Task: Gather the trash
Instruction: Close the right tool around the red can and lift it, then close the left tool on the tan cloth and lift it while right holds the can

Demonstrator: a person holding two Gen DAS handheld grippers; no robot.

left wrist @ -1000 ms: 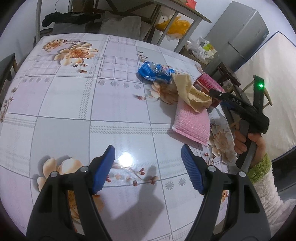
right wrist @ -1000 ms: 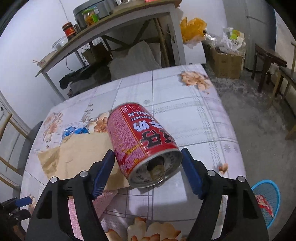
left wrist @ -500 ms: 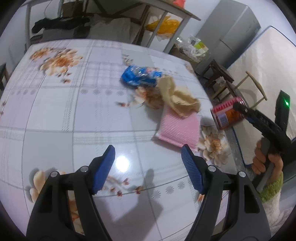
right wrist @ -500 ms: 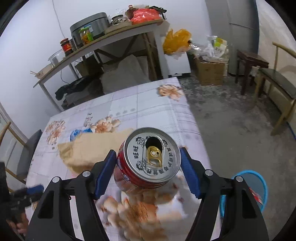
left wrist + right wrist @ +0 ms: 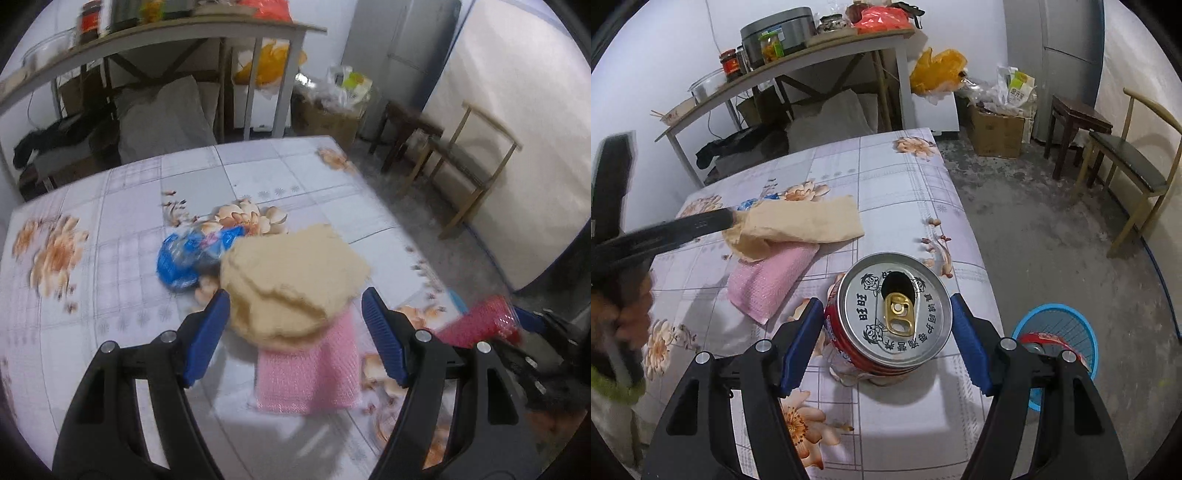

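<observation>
While the red can (image 5: 886, 325) is clamped in the right gripper (image 5: 888, 341) and the left gripper (image 5: 295, 332) is held open over the brown paper (image 5: 291, 280), a carry to the blue basket (image 5: 1060, 321) is called for.

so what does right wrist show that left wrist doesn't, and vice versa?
Right wrist only: the can's top with its pull tab, and the blue basket on the floor with another can in it. Left wrist only: most of the blue wrapper beyond the paper, which right wrist barely catches. Both: tan paper lying over the pink pad on the floral table, and the red can clamped in the right gripper. Left gripper is open.
</observation>
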